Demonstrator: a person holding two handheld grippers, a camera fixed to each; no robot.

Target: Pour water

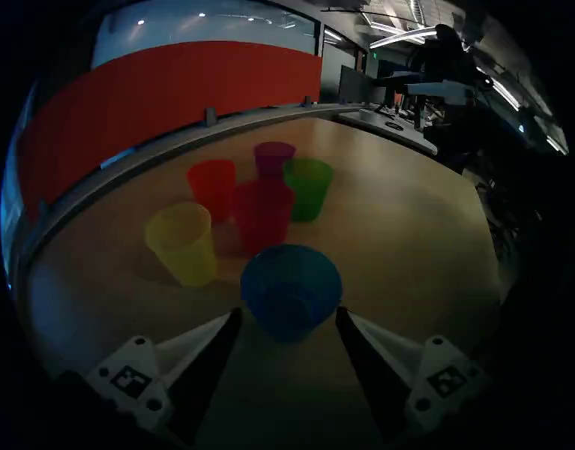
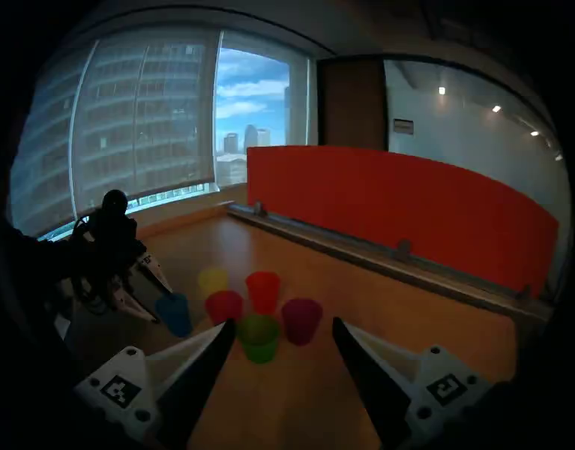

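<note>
Several coloured plastic cups stand grouped on a wooden table (image 1: 407,217). Nearest in the left gripper view is a blue cup (image 1: 291,289), upright, right at the tips of my left gripper (image 1: 288,310), whose jaws stand wide open around it. Behind it are a yellow cup (image 1: 182,244), a dark red cup (image 1: 263,214), an orange-red cup (image 1: 212,187), a green cup (image 1: 308,187) and a purple cup (image 1: 274,159). In the right gripper view my right gripper (image 2: 282,324) is open and holds nothing, short of the green cup (image 2: 259,337) and purple cup (image 2: 302,320). Across the group, the left gripper (image 2: 163,305) reaches the blue cup (image 2: 175,313).
A red partition (image 2: 407,202) with a grey rail runs along the table's far edge. Large windows (image 2: 137,135) lie beyond it. A desk with monitors and dark equipment (image 1: 407,90) stands past the table's end. Bare tabletop (image 2: 377,300) stretches right of the cups.
</note>
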